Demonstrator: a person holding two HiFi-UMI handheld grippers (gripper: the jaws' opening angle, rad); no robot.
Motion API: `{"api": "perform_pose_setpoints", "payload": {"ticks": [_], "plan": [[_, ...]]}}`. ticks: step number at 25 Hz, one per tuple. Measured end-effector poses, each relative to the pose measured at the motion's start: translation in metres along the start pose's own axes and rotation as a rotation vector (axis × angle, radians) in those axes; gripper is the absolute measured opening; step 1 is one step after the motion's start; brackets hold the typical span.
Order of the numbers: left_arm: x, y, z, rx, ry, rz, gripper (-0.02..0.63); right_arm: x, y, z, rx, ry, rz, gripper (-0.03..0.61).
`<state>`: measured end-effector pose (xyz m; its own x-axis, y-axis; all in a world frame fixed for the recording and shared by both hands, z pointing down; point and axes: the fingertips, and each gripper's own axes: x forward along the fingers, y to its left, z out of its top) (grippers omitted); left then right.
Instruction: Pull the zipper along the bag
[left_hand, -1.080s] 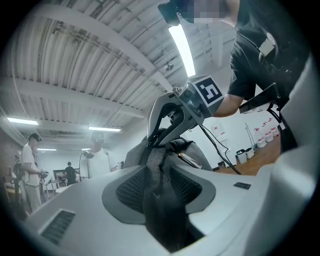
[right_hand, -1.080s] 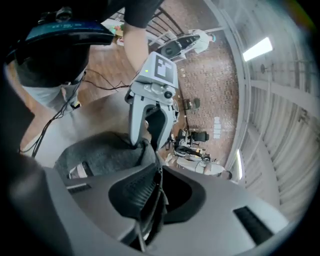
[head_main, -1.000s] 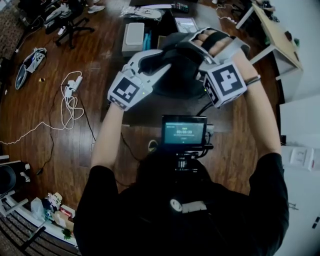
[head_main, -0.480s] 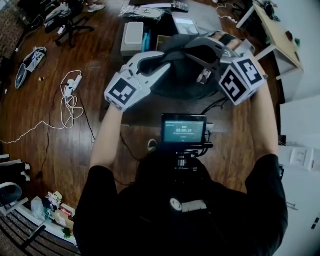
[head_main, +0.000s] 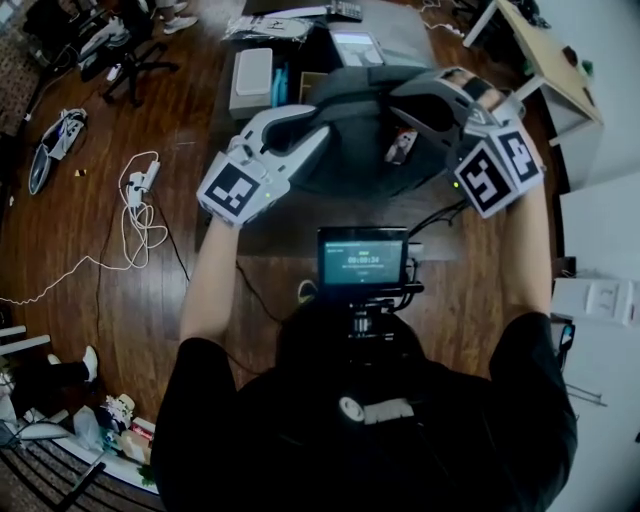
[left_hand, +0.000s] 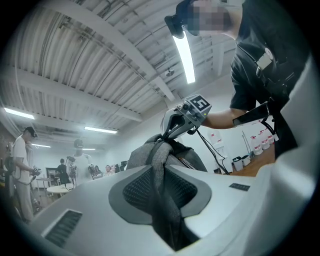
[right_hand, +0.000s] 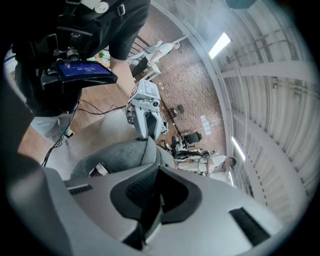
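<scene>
My left tool (head_main: 320, 130), jaws just closing, pinches fabric of the grey bag (head_main: 350, 165); my right tool (head_main: 400, 100) is pressed together at its right side, perhaps nipping something thin.

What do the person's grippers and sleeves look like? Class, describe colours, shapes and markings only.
Both the left gripper and right gripper have smooth white-grey shells tapering to two jaws, with dark mesh-textured pads inside. Each carries a white cube printed with black square markers. The person wears short black sleeves.
</scene>
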<state>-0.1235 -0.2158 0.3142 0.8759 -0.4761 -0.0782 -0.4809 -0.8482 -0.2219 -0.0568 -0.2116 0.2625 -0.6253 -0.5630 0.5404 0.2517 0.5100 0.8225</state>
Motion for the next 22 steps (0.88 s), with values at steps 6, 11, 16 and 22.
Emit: {"api": "perform_pose_setpoints", "payload": {"ticks": [6,11,16,22], "plan": [[-0.005,-0.005,0.001,0.018,0.003,-0.016,0.071,-0.014,0.007,-0.012,0.061,-0.019,-0.024,0.026],[-0.008,-0.001,0.001,0.017,0.011,-0.004,0.067,-0.02,0.005,-0.019,0.115,-0.053,-0.04,0.026],[-0.005,-0.003,0.002,0.029,0.006,-0.003,0.066,-0.03,0.01,-0.033,0.223,-0.109,-0.068,0.026],[-0.01,-0.003,0.0,0.034,0.038,0.016,0.066,-0.029,0.014,-0.035,0.306,-0.143,-0.107,0.026]]}}
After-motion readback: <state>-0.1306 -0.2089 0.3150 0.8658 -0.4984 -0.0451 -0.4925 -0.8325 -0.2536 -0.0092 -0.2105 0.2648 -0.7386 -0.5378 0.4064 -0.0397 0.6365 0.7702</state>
